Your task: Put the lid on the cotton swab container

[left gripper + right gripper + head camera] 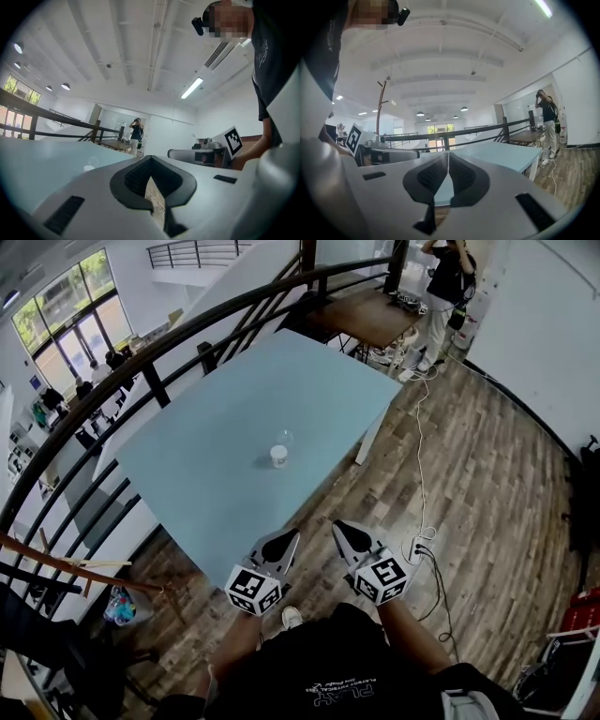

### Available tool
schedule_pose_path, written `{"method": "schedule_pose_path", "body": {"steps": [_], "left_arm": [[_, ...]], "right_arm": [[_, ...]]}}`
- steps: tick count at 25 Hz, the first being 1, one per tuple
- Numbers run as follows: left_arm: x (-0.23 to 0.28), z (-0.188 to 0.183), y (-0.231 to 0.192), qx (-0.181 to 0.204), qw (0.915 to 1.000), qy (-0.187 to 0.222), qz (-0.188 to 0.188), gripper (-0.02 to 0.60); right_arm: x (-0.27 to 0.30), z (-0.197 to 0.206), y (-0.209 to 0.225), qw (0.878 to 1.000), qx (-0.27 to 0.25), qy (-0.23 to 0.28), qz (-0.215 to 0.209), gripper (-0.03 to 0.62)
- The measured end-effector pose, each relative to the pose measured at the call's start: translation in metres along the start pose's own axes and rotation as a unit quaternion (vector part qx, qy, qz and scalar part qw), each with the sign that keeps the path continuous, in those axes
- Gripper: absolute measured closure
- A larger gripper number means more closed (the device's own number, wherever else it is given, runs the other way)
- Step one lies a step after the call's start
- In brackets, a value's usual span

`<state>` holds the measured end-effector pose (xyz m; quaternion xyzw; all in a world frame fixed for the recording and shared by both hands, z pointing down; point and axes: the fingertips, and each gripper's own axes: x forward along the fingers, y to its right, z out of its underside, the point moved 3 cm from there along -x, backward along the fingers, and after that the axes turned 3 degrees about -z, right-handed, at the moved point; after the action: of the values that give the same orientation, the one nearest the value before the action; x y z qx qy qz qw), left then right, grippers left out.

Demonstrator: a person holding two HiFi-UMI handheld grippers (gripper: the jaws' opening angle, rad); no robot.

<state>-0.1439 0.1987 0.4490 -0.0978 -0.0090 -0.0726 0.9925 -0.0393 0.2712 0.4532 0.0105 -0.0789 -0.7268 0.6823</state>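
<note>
The cotton swab container (pixel 278 457), a small white round tub, stands near the middle of the light blue table (pixel 206 446). A clear lid (pixel 285 439) lies just behind it, touching or nearly so. In the left gripper view the container (pixel 89 167) is a faint pale spot far off on the tabletop. My left gripper (pixel 289 538) and right gripper (pixel 341 529) hang side by side off the table's near corner, well short of the container. Both are shut and hold nothing. The closed jaw tips meet in the left gripper view (pixel 151 159) and in the right gripper view (pixel 448 155).
A dark metal railing (pixel 141 357) curves along the table's far and left sides. A white cable (pixel 419 442) and a power strip (pixel 419 547) lie on the wooden floor to the right. A person (pixel 442 287) stands by a wooden desk (pixel 370 315) at the back.
</note>
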Motion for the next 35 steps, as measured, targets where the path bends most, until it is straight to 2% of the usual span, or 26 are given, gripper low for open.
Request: {"method": "schedule_pose_path", "body": {"steps": [5, 9, 14, 21, 25, 35], "left_arm": [[0.016, -0.005, -0.007, 0.012, 0.9999, -0.005, 0.005, 0.572], [0.038, 0.002, -0.005, 0.029, 0.9992, -0.026, 0.013, 0.572], [0.072, 0.008, -0.001, 0.034, 0.9986, -0.040, 0.005, 0.572], [0.116, 0.002, -0.015, 0.037, 0.9976, -0.038, -0.046, 0.572], [0.130, -0.004, -0.019, 0.036, 0.9965, -0.023, -0.072, 0.572], [0.132, -0.008, -0.043, 0.056, 0.9847, -0.022, -0.163, 0.572]], "right_arm": [[0.004, 0.005, 0.009, 1.000, 0.003, -0.010, 0.007, 0.574], [0.012, 0.009, 0.025, 1.000, 0.003, -0.019, -0.006, 0.574], [0.026, 0.006, 0.057, 0.999, 0.001, -0.020, -0.030, 0.574], [0.051, -0.004, 0.099, 0.997, -0.034, -0.025, -0.072, 0.574], [0.061, -0.008, 0.116, 0.995, -0.031, -0.018, -0.097, 0.574], [0.084, -0.009, 0.130, 0.988, -0.034, -0.016, -0.151, 0.574]]}}
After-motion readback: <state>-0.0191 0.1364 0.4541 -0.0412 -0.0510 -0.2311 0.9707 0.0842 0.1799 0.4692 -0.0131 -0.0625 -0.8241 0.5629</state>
